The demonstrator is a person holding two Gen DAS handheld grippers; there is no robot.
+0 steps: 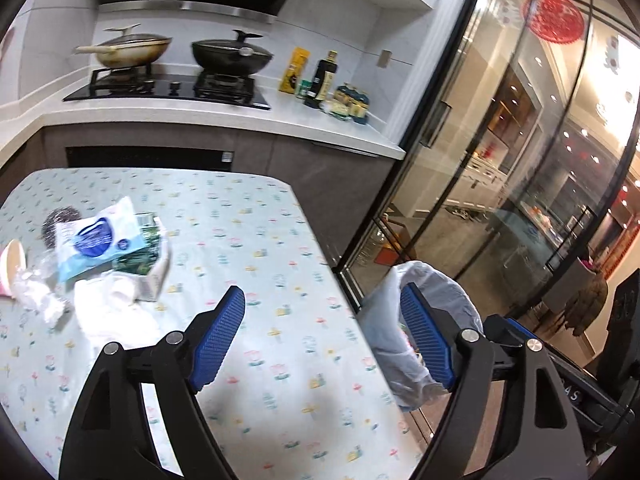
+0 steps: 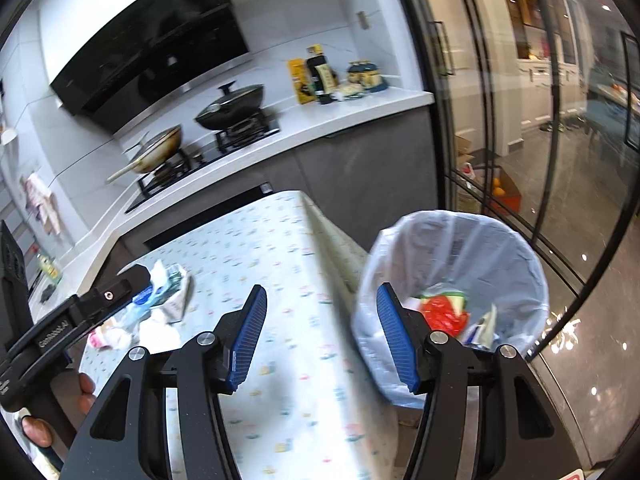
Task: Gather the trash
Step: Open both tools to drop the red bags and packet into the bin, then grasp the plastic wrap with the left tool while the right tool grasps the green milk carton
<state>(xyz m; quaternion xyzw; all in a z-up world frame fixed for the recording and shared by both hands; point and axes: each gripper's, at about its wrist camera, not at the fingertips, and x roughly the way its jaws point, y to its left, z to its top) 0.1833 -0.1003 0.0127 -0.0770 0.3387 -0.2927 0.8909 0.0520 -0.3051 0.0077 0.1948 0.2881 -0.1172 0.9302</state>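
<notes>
Both grippers hang with jaws apart and nothing between them: the left gripper (image 1: 324, 344) over the table (image 1: 256, 240), the right gripper (image 2: 320, 336) at the table's edge. At two o'clock stands the lined bin (image 2: 516, 240), holding something red, perhaps a wrapper. Farther, at ten o'clock, the trash pile (image 1: 104, 252) lies on the cloth.

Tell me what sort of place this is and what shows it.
A home kitchen, most likely. A black gas hob carries a lidded black wok and a lidded cream pan, a black range hood hangs above, and sauce bottles stand on the white stone counter.
</notes>
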